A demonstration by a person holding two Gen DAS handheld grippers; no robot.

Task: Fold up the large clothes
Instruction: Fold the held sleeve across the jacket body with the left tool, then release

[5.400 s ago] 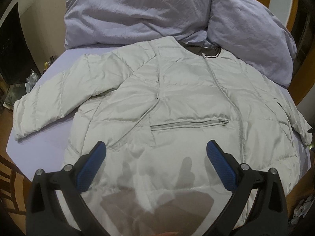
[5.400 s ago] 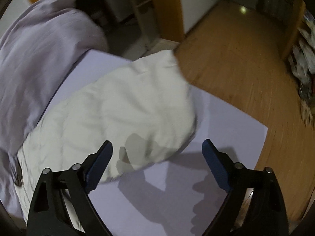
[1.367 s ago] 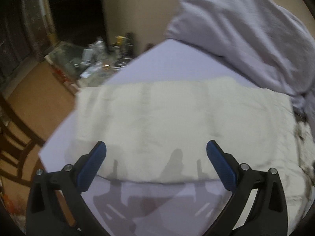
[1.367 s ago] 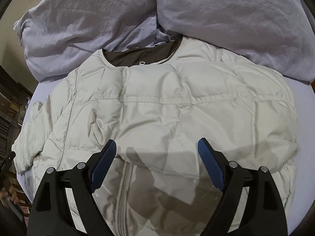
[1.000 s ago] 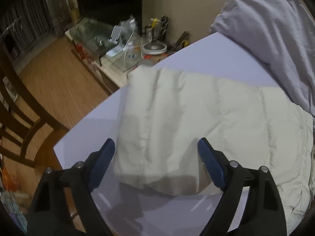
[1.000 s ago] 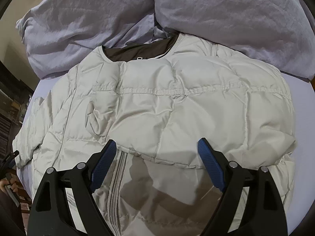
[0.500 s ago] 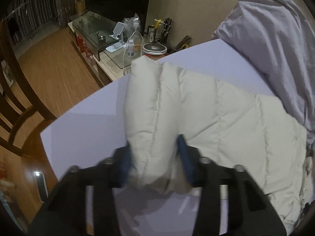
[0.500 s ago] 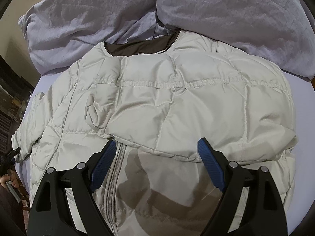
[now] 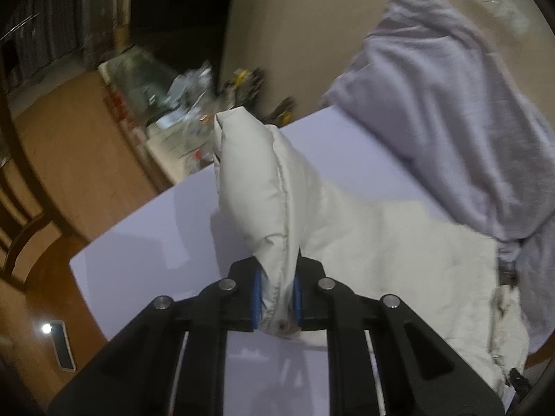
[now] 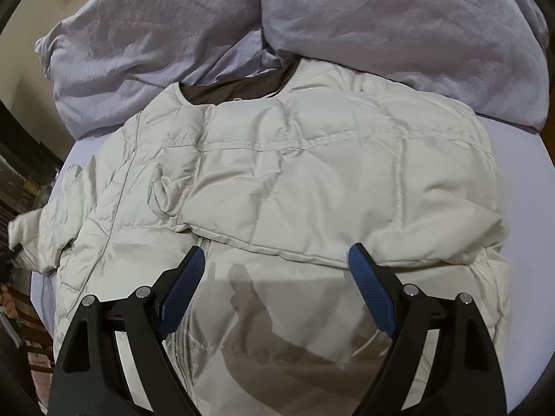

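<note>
— Blue pads of left gripper (image 9: pixel 276 296) clamped on sleeve cuff (image 9: pixel 277 312), nothing else pinched?

— Correct. Sleeve (image 9: pixel 256 187) lifted off pale table (image 9: pixel 149 249), long axis running straight away from the claw, then draping right into jacket body (image 9: pixel 399 260).

— Fold direction?

— Probably rightward, across onto the body; lavender bedding (image 9: pixel 451 121) beyond.

— Right gripper (image 10: pixel 277 291)?

— Spread wide, gripping nothing, hovering over jacket (image 10: pixel 312 180) lower front. Other sleeve already folded across chest. Zipper (image 10: pixel 203 242) just beside its left finger. Collar (image 10: pixel 239 88) farther off, touching the bedding.

— Nearer hand for the loose sleeve?

— Left, already holding it.
</note>
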